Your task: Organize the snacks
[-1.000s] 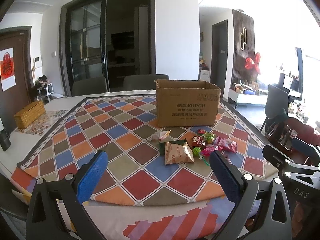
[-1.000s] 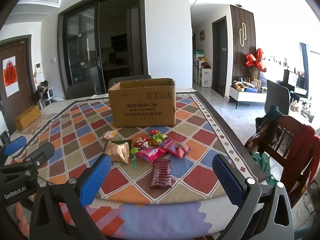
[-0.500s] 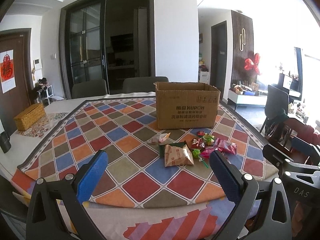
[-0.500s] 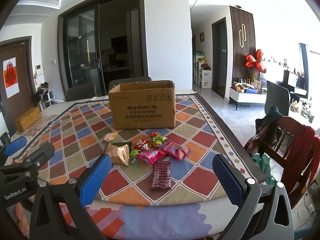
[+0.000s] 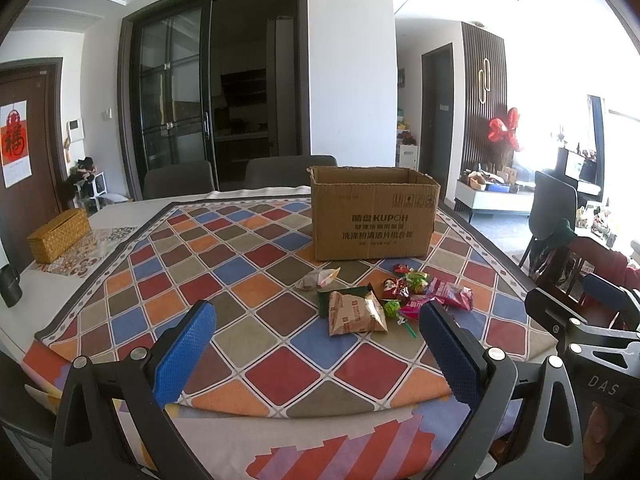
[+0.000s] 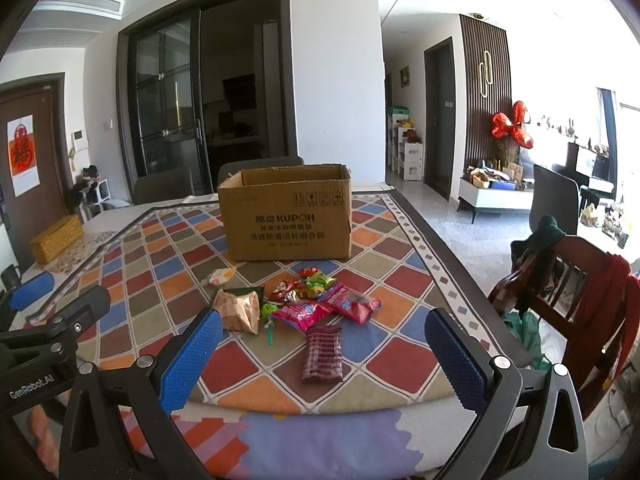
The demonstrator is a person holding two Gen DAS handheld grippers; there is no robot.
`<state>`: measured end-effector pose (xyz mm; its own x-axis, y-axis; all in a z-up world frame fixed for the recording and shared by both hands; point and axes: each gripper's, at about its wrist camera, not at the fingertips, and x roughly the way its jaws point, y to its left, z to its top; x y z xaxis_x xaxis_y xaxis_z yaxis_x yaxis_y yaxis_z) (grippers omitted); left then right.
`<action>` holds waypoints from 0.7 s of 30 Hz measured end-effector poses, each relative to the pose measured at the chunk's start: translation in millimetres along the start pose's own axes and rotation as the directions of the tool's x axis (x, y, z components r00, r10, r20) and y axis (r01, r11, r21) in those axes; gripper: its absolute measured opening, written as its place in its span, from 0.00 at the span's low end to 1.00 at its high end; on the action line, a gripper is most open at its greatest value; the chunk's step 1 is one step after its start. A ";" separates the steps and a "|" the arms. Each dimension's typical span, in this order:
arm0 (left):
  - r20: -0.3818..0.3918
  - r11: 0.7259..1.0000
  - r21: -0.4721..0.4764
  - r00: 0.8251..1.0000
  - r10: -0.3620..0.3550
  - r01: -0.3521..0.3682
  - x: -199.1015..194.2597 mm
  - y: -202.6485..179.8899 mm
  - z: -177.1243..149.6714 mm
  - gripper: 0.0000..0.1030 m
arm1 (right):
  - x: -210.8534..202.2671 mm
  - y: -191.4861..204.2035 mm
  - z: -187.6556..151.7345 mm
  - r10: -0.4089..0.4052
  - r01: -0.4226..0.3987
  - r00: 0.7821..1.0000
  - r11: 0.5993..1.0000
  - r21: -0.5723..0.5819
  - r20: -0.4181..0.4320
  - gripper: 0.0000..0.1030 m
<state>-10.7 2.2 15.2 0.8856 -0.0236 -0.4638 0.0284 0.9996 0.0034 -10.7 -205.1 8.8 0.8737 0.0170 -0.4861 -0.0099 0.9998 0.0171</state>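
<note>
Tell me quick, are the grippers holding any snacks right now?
Left gripper: open, holding nothing, short of the snacks.
Right gripper: open, holding nothing; the dark red striped snack packet lies on the tablecloth beyond it.

I can't see inside the box (image 6: 286,216) because its front wall hides it. My left gripper's finger (image 5: 450,354) covers part of the pink snack bag (image 5: 412,305). The small candies (image 6: 304,286) are too tiny to name.

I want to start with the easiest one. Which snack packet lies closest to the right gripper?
The dark red striped packet. It lies alone at the front of the pile, nearest the open right gripper; the pink packets and tan packet lie farther back, toward the cardboard box.
</note>
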 end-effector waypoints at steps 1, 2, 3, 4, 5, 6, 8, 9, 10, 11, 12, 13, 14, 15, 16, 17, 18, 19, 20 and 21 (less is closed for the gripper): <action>0.000 1.000 0.000 1.000 -0.001 0.001 0.2 -0.1 1.1 1.00 | -0.1 0.3 -0.3 0.000 0.000 1.000 1.000 0.000 0.001 0.99; 0.000 1.000 -0.001 1.000 -0.001 0.001 -0.1 0.0 0.3 1.00 | 0.0 0.1 -0.2 0.001 -0.001 1.000 1.000 0.000 0.001 0.99; 0.000 1.000 -0.001 1.000 0.000 0.000 0.1 -0.2 0.6 1.00 | -0.3 0.3 -0.4 0.000 0.000 1.000 1.000 0.001 0.001 1.00; -0.001 1.000 -0.001 1.000 0.000 0.000 0.2 -0.4 0.6 1.00 | -0.1 -0.1 -0.3 0.000 0.000 1.000 1.000 0.001 0.000 0.99; 0.000 1.000 -0.001 1.000 0.000 0.000 -0.2 -0.3 -0.2 1.00 | -0.3 0.3 -0.4 0.000 0.000 1.000 1.000 0.001 0.001 0.99; 0.001 1.000 -0.001 1.000 -0.001 0.001 -0.3 -0.5 0.2 1.00 | -0.5 0.4 -0.6 0.000 0.000 1.000 1.000 0.001 0.001 0.99; 0.002 1.000 -0.001 1.000 0.000 0.000 -0.3 -0.4 -0.7 1.00 | -0.6 0.3 -0.7 0.000 0.000 1.000 1.000 0.001 0.002 0.99; 0.002 1.000 -0.001 1.000 0.000 0.000 -0.3 -0.5 -1.3 1.00 | -0.6 0.4 -0.8 0.000 0.000 1.000 1.000 0.001 0.002 0.99; 0.001 1.000 -0.001 1.000 0.000 0.000 -0.3 -0.8 -0.5 1.00 | -0.6 0.4 -0.9 0.000 0.000 1.000 1.000 0.001 0.002 0.99; 0.001 1.000 -0.001 1.000 -0.001 0.001 -0.4 -0.6 -1.1 1.00 | -0.6 -0.1 -1.0 -0.001 0.001 1.000 1.000 0.001 0.002 0.99; 0.002 1.000 -0.001 1.000 0.000 0.000 -0.4 -0.6 -1.7 1.00 | -0.6 0.3 -1.3 0.000 0.000 1.000 1.000 0.001 0.002 0.99; 0.001 1.000 -0.001 1.000 0.001 -0.001 -0.6 -0.8 -0.8 1.00 | -0.6 0.3 -1.4 0.000 0.000 1.000 1.000 0.001 0.002 0.99; 0.002 1.000 -0.001 1.000 0.000 0.000 -0.6 -0.8 -1.7 1.00 | -0.6 0.1 -1.5 0.000 0.000 1.000 1.000 0.001 0.001 0.99; 0.002 1.000 -0.001 1.000 -0.001 0.001 -0.7 -0.9 -1.4 1.00 | -0.6 0.0 -1.6 0.000 0.000 1.000 1.000 0.001 0.000 0.99; 0.003 1.000 -0.001 1.000 0.000 0.000 -0.5 -0.8 -2.3 1.00 | -0.6 0.2 -1.9 0.000 0.000 1.000 1.000 0.001 0.002 1.00; 0.002 1.000 -0.001 1.000 0.000 0.000 -0.5 -0.9 -2.0 1.00 | -0.6 0.0 -2.1 0.000 0.000 1.000 1.000 0.001 0.002 1.00; 0.003 1.000 -0.001 1.000 0.000 0.000 -0.6 -1.0 -2.4 1.00 | -0.4 0.2 -2.2 0.000 0.000 1.000 1.000 0.001 0.002 1.00; 0.002 1.000 -0.001 1.000 0.000 0.000 -0.9 -1.2 -1.7 1.00 | -0.5 -0.2 -2.5 0.001 -0.001 1.000 1.000 0.001 0.000 1.00; 0.002 1.000 -0.001 1.000 -0.001 0.001 -0.7 -1.2 -2.0 1.00 | -0.5 -0.3 -2.6 0.001 -0.001 1.000 1.000 0.001 0.000 0.99; 0.003 1.000 0.000 1.000 0.000 0.000 -0.5 -1.0 -3.0 1.00 | -0.8 -0.3 -2.6 0.000 0.000 1.000 1.000 0.001 0.000 0.99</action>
<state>-12.5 1.2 12.8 0.8871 -0.0239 -0.4610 0.0284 0.9996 0.0029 -12.7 -205.3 6.9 0.8736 0.0172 -0.4864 -0.0095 0.9998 0.0183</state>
